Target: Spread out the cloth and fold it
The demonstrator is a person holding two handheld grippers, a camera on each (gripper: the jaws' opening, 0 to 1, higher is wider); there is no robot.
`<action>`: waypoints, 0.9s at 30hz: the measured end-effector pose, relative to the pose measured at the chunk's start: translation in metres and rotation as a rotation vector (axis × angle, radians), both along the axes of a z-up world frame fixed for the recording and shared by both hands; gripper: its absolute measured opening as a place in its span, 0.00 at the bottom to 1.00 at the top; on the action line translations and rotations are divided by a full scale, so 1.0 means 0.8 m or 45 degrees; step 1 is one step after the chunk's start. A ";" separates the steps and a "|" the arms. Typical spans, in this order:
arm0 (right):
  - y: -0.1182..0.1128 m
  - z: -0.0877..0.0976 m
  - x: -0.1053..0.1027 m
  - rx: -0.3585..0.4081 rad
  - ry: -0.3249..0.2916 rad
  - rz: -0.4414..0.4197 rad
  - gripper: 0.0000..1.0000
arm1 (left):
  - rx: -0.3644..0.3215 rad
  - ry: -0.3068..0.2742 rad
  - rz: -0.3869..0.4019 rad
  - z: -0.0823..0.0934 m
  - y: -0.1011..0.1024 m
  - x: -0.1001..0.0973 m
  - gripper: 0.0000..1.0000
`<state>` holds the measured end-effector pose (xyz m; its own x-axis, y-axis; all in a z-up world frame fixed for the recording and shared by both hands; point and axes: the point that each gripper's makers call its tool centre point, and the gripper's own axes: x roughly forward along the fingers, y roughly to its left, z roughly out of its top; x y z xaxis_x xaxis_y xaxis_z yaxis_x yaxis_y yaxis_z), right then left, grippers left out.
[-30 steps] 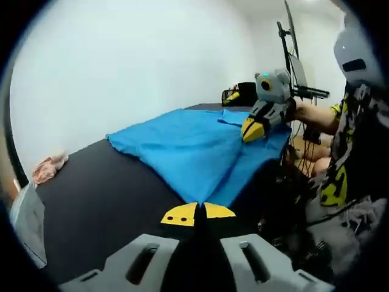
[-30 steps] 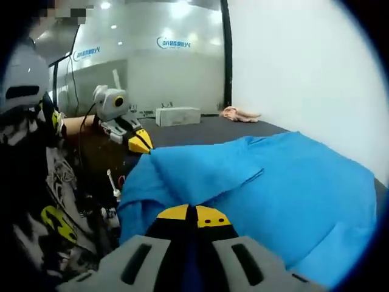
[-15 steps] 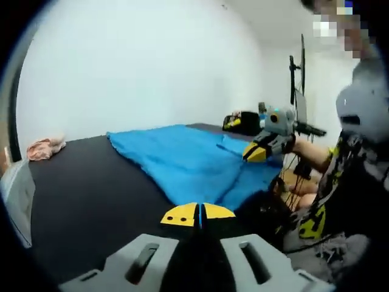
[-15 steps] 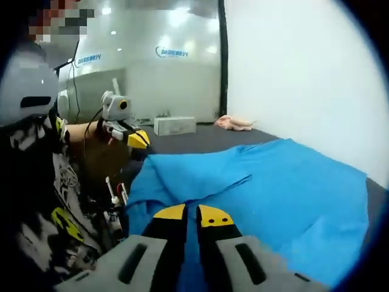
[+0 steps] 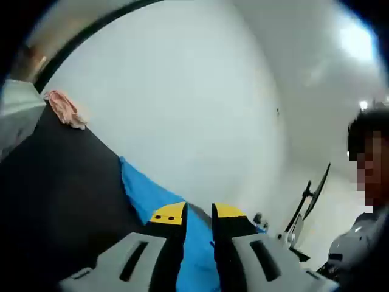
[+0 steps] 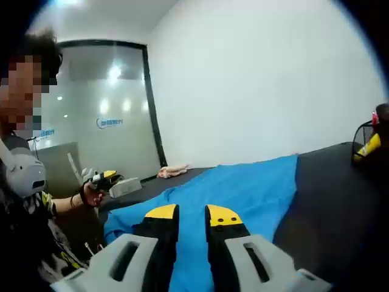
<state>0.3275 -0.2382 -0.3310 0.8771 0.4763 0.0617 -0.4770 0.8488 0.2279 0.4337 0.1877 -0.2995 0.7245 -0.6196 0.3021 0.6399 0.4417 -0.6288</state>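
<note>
The blue cloth (image 6: 243, 188) lies partly spread on the black bench (image 6: 331, 201), and it runs up between the jaws of both my grippers. My left gripper (image 5: 199, 212) and right gripper (image 6: 191, 212) each show a narrow gap with blue in it; I judge both are pinching an edge, but I cannot tell for sure. If either grip is loose, lifting could drop 1 corner and leave the cloth bunched or sliding off the bench.

The bright blue cloth (image 6: 243, 188) lies spread, slightly rumpled, along the black table (image 6: 334, 201).
</note>
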 end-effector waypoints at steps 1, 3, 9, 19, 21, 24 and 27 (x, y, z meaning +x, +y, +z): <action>-0.005 -0.001 -0.004 -0.015 -0.014 -0.002 0.16 | 0.052 -0.018 0.060 -0.003 0.000 0.007 0.17; -0.010 -0.003 -0.008 -0.031 -0.017 -0.014 0.16 | 0.189 -0.085 0.082 -0.007 -0.012 0.009 0.16; -0.021 -0.016 -0.013 -0.046 0.056 -0.051 0.13 | 0.350 -0.168 0.267 -0.005 0.006 0.027 0.01; 0.000 -0.041 -0.033 -0.312 0.085 0.023 0.13 | 0.834 -0.149 -0.212 -0.077 -0.048 -0.040 0.05; 0.018 -0.048 -0.052 -0.418 0.074 0.137 0.15 | 0.968 -0.172 -0.311 -0.099 -0.053 -0.068 0.13; 0.039 -0.060 -0.081 -0.525 0.081 0.270 0.20 | 1.137 -0.280 -0.467 -0.122 -0.049 -0.110 0.13; 0.063 -0.075 -0.106 -0.605 0.070 0.373 0.20 | 1.246 -0.351 -0.527 -0.136 -0.045 -0.130 0.15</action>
<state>0.2425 -0.1877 -0.3909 0.6998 0.6650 -0.2610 -0.7066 0.6980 -0.1163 0.3298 0.1519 -0.4085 0.3883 -0.8592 -0.3333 0.9185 0.3903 0.0640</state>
